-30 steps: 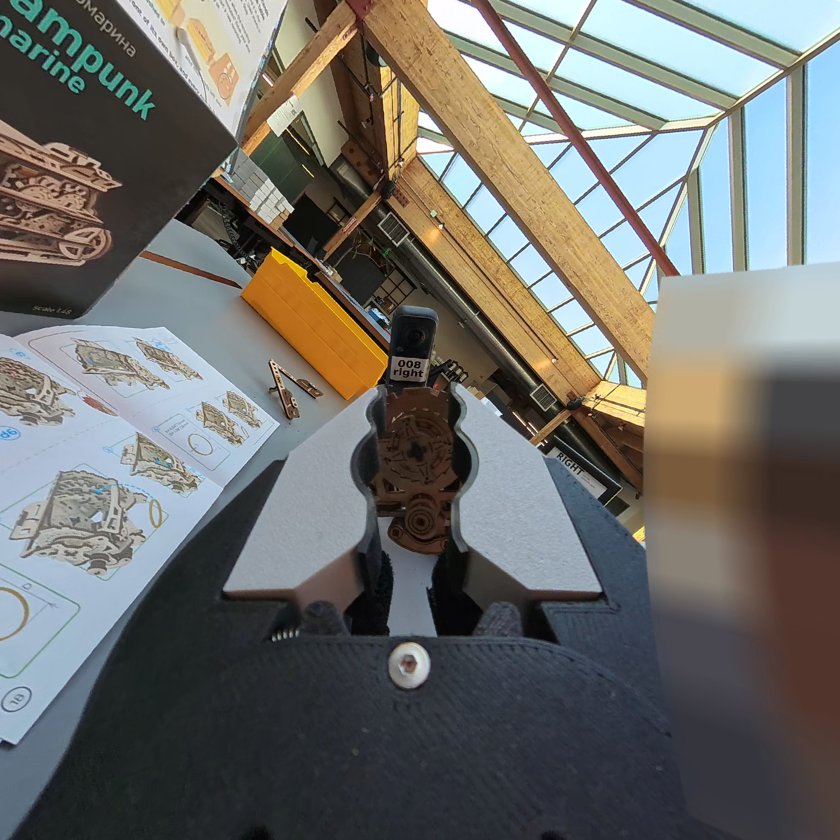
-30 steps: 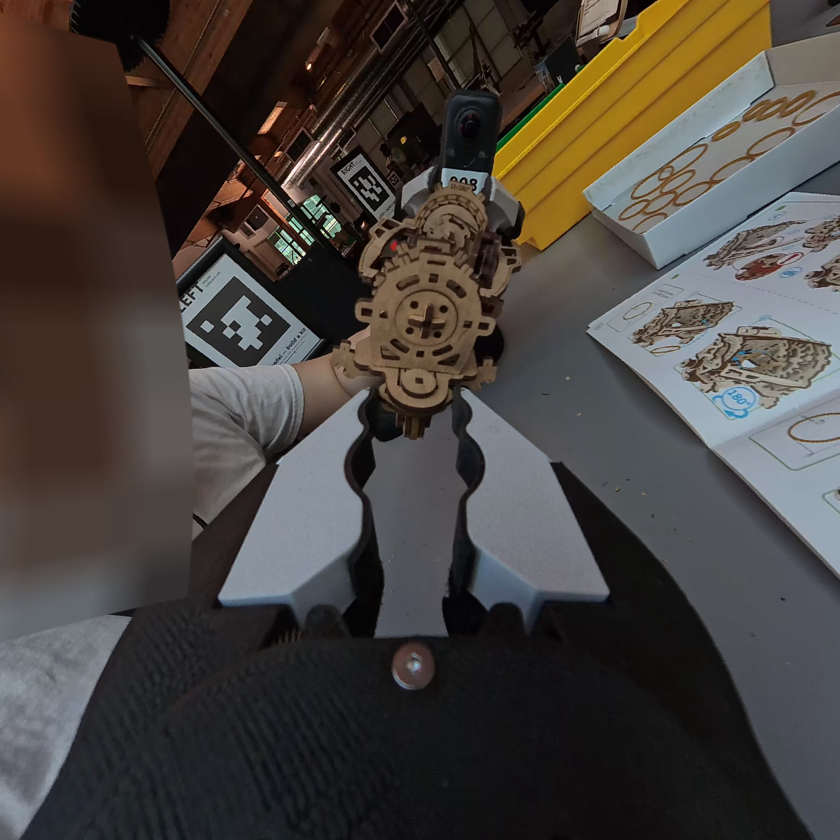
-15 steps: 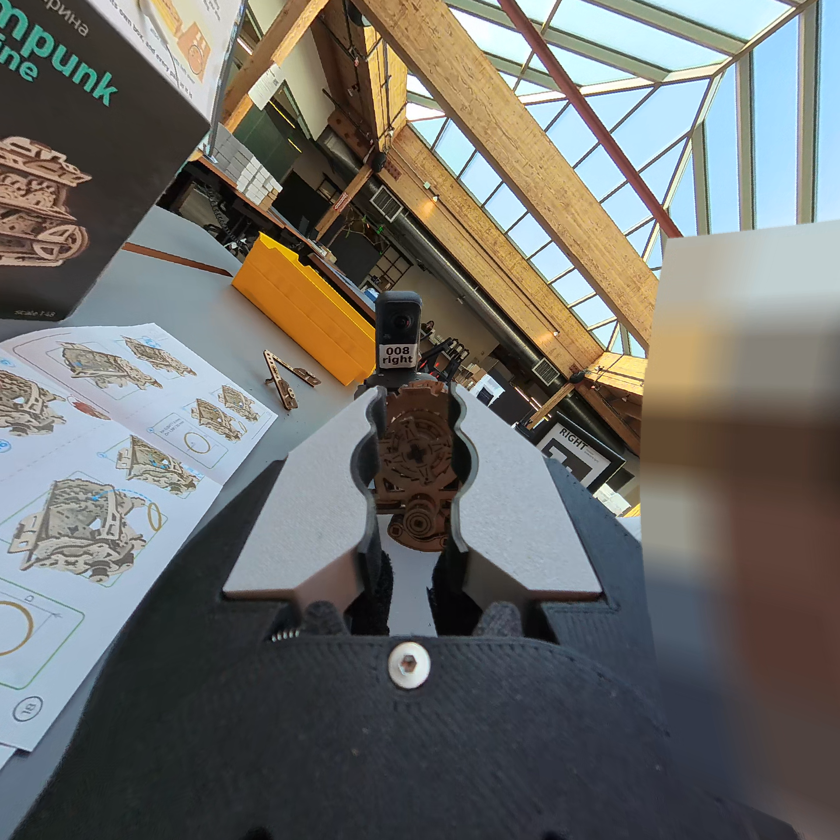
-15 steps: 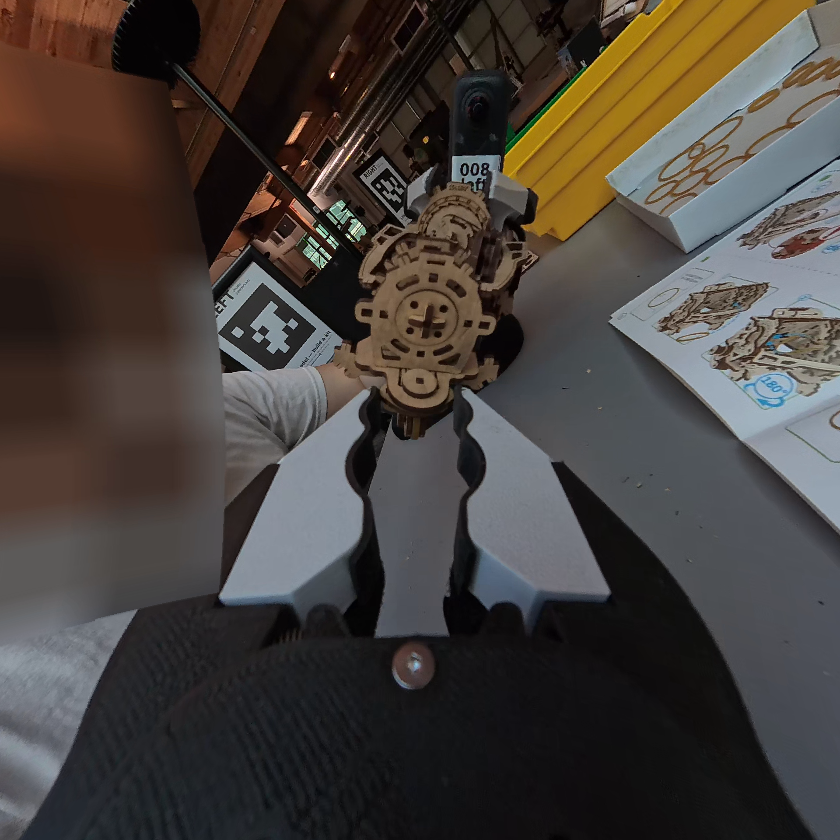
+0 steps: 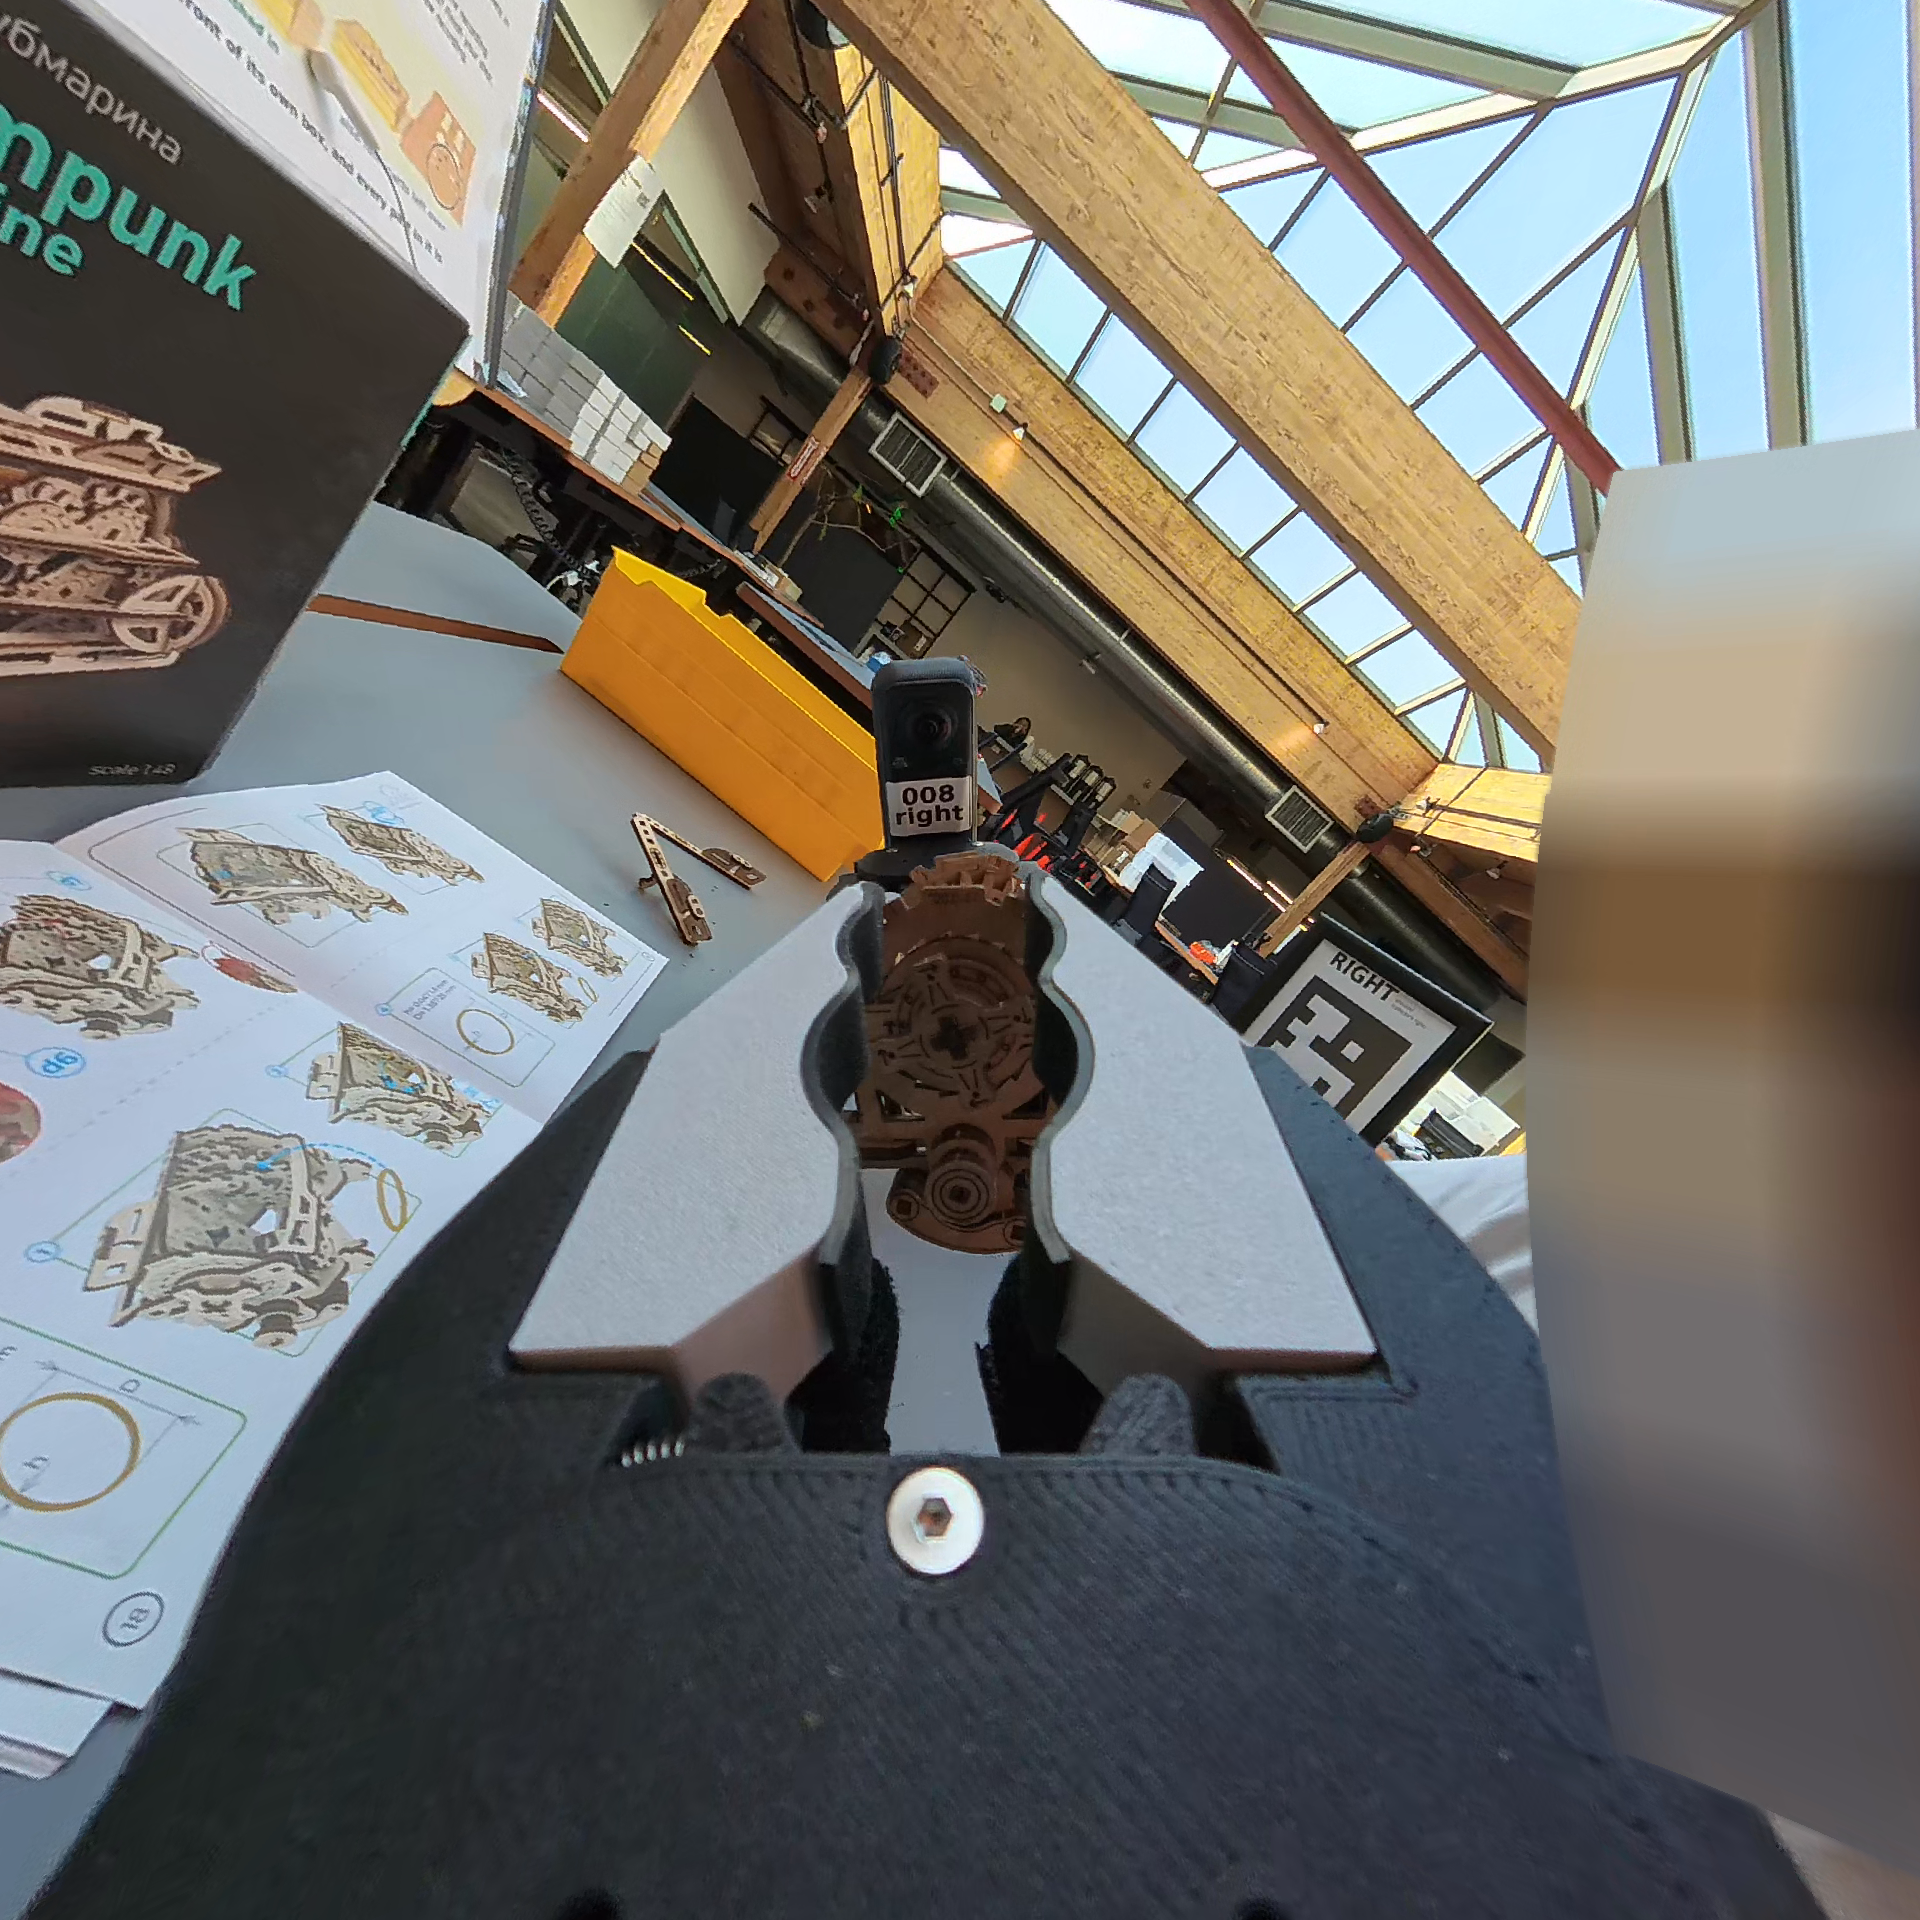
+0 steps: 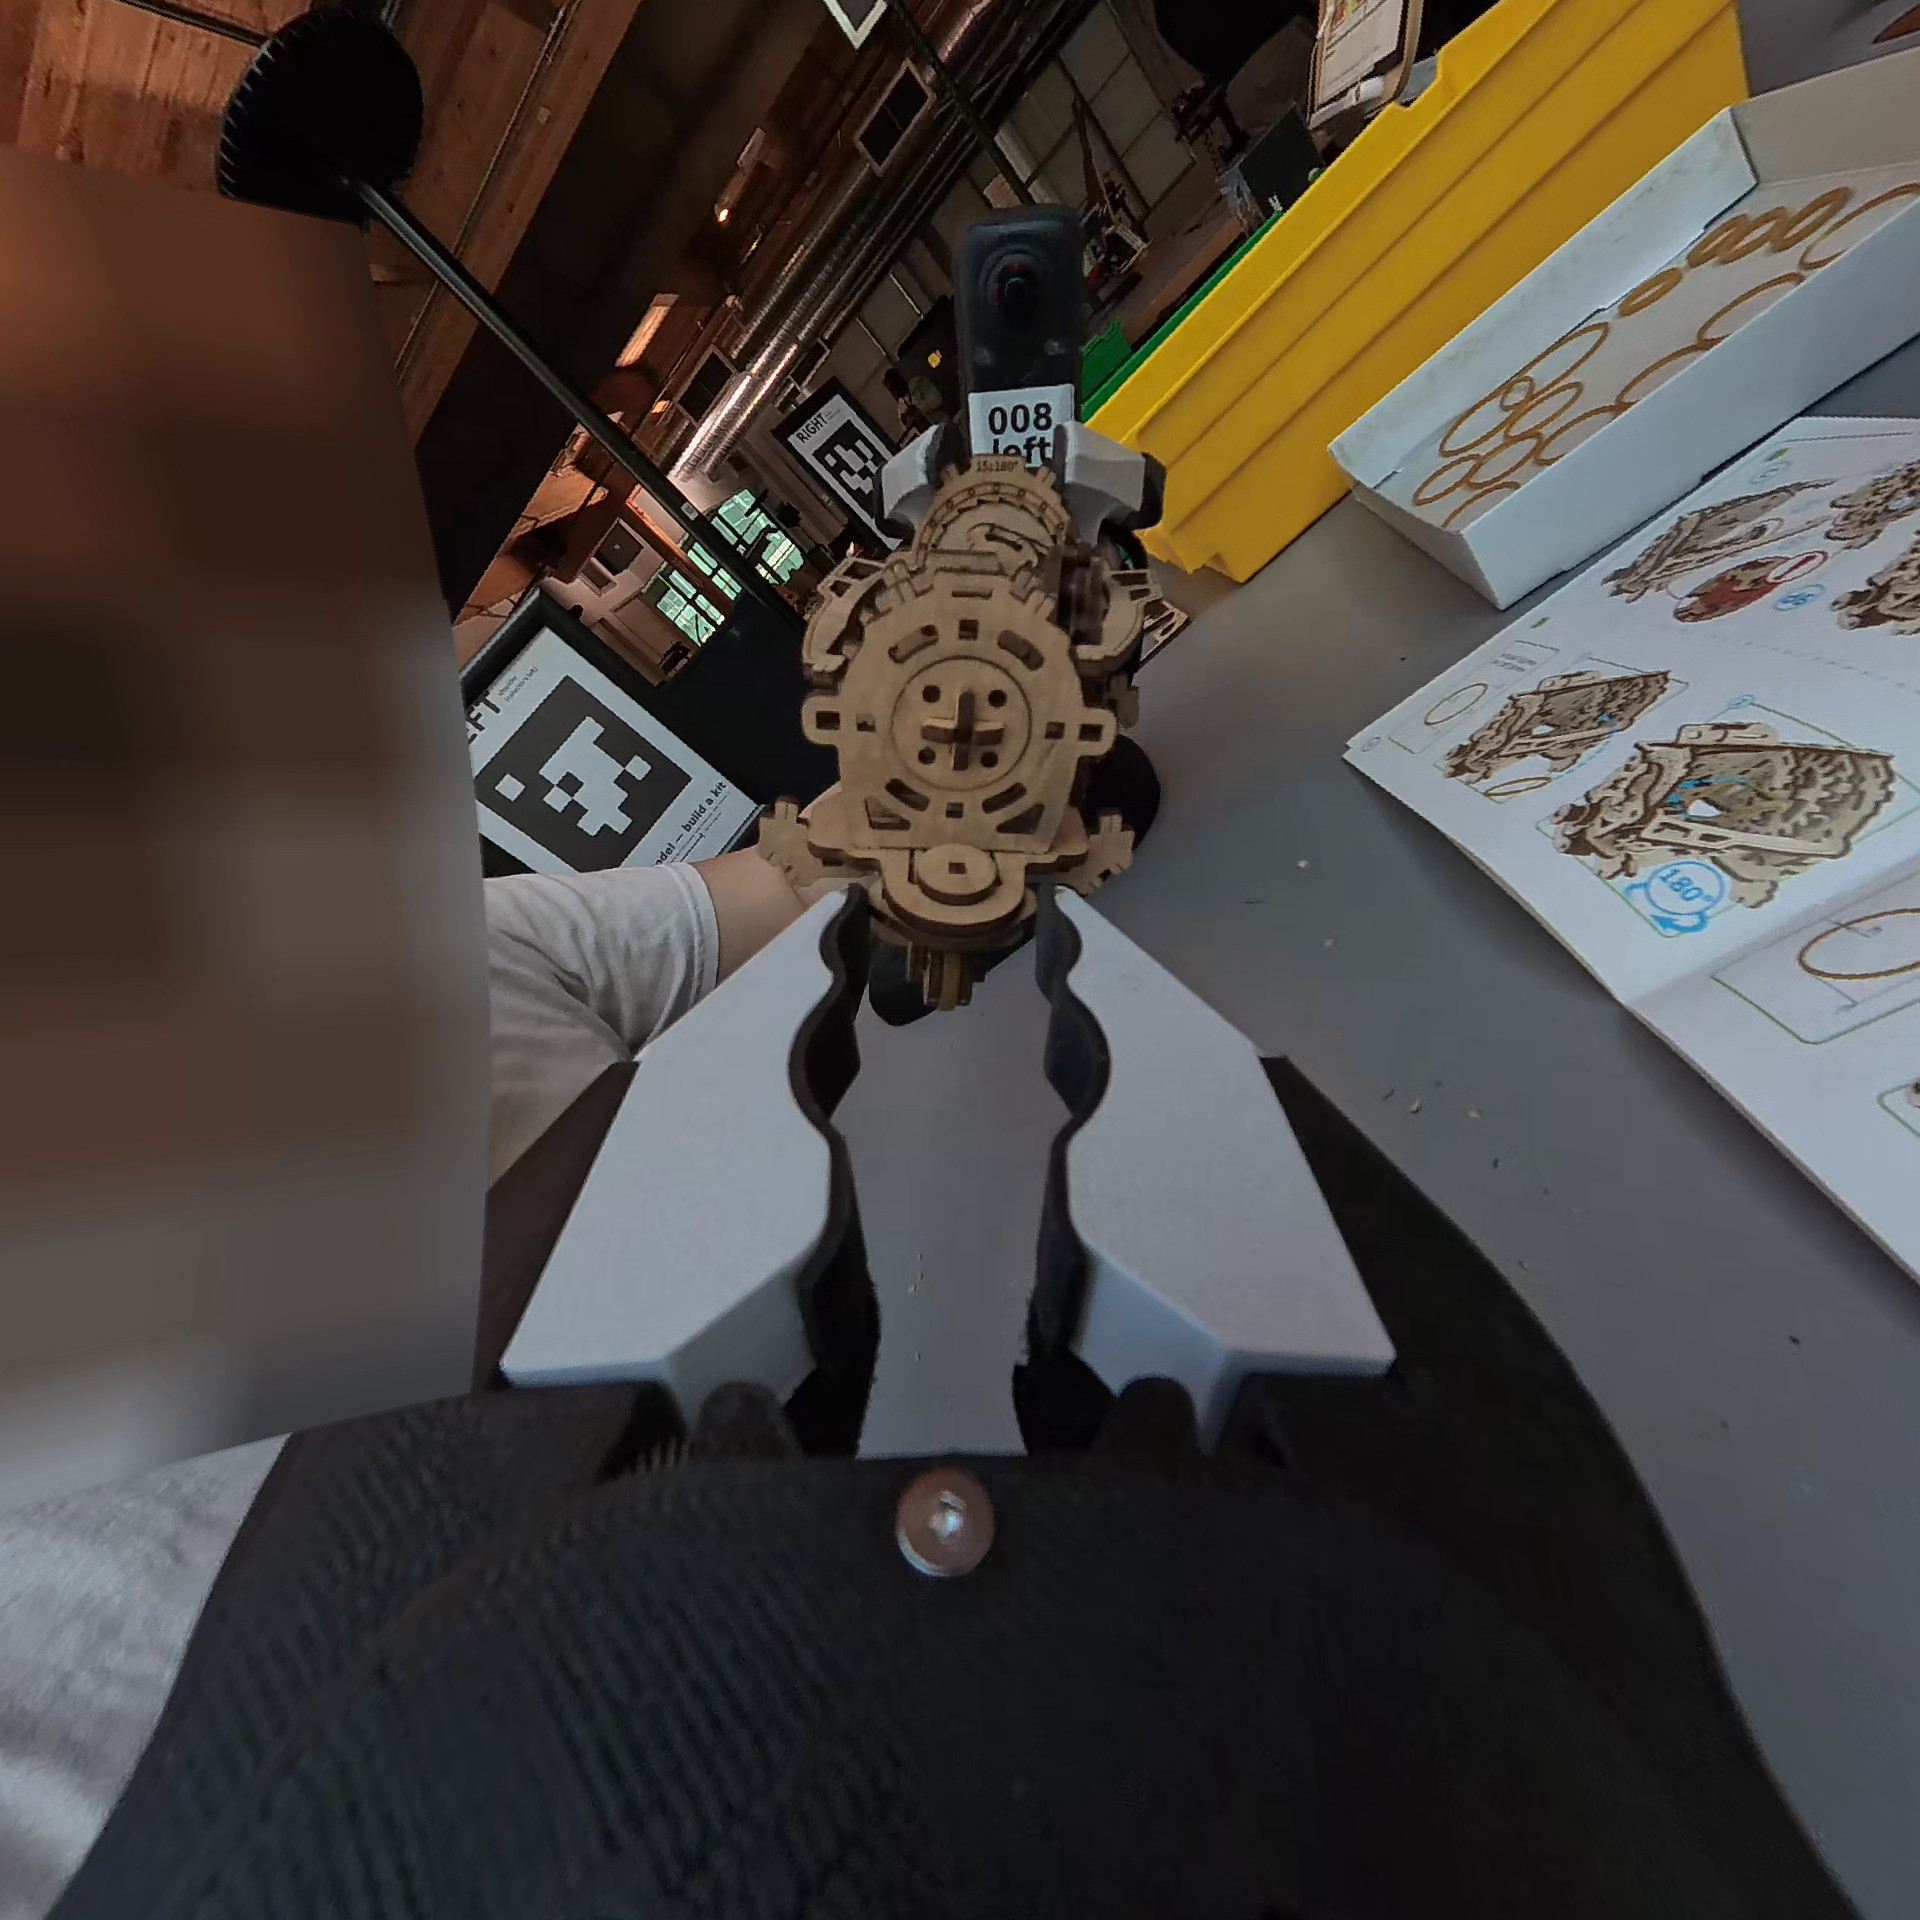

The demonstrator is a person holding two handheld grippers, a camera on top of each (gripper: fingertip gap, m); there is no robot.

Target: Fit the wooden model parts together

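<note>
Clearly light but brittle, the wooden model (image 6: 956, 727) is pinched between both grippers, left (image 5: 948, 1049) and right (image 6: 951, 925), best held by its solid plates.

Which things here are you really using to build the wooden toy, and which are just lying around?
Being used:
- wooden model, gripped by the left tool; right tool at its other end
- instruction booklet
- small wooden part on the table

Just lying about:
- kit box
- yellow bin
- white tray of rings
</note>
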